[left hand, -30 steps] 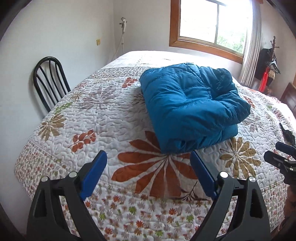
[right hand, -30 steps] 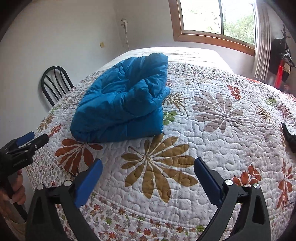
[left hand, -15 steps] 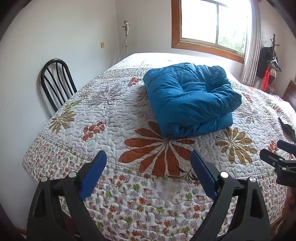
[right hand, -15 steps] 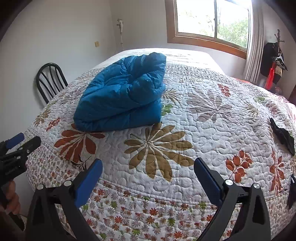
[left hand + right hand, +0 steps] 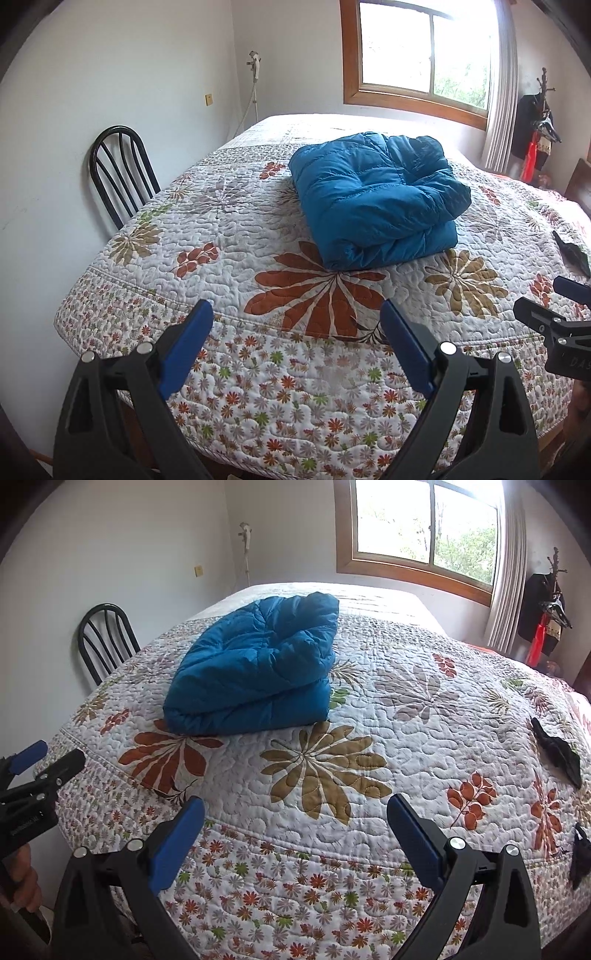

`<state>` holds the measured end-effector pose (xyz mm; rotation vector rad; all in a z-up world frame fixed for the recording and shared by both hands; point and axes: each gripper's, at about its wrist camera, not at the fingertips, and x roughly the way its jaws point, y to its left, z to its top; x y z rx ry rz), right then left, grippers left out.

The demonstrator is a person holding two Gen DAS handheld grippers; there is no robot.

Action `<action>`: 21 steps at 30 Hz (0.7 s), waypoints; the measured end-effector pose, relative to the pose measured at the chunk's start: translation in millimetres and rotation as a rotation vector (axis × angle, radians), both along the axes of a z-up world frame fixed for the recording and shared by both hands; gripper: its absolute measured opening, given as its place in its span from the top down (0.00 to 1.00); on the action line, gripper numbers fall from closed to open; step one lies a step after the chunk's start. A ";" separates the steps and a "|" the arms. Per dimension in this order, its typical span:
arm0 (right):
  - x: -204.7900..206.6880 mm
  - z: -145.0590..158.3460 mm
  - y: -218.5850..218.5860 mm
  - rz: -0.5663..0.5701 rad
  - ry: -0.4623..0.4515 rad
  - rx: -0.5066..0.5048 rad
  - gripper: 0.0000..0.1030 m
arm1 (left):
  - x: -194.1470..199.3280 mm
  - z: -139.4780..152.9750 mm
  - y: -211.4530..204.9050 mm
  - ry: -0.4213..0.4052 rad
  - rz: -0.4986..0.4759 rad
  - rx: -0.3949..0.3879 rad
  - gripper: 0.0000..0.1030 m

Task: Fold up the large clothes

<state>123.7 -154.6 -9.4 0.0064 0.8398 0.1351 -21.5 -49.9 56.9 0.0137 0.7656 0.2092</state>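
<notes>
A blue puffer jacket [image 5: 376,195] lies folded into a thick bundle on the floral quilted bed [image 5: 229,236]; it also shows in the right wrist view [image 5: 255,668]. My left gripper [image 5: 295,347] is open and empty, held off the bed's near edge, well short of the jacket. My right gripper [image 5: 295,838] is open and empty, also back from the bed's edge. Each gripper shows at the side of the other's view: the right one [image 5: 554,314] and the left one [image 5: 33,771].
A black metal chair [image 5: 118,173] stands against the wall left of the bed. Small dark items [image 5: 557,753] lie on the quilt at the right. A window [image 5: 424,55] and a coat rack [image 5: 543,122] are at the far side.
Both grippers have pulled back from the bed and away from the jacket, so more of the quilt's hanging edge shows. The jacket has not moved. Both stay open.
</notes>
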 end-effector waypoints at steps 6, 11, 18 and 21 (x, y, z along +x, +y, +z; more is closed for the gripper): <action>-3.2 1.6 -0.3 -0.002 -0.004 0.006 0.04 | -4.3 0.4 -0.4 -0.003 0.003 0.002 0.12; -4.4 2.7 0.0 0.003 -0.006 0.008 0.04 | -4.5 0.6 0.8 -0.005 0.006 0.006 0.12; -3.2 2.3 1.0 0.004 0.000 0.013 0.04 | -4.7 -1.1 1.3 0.001 0.009 0.009 0.12; -2.8 2.2 1.6 0.005 0.001 0.014 0.04 | -3.9 -1.4 1.6 0.002 0.008 0.009 0.12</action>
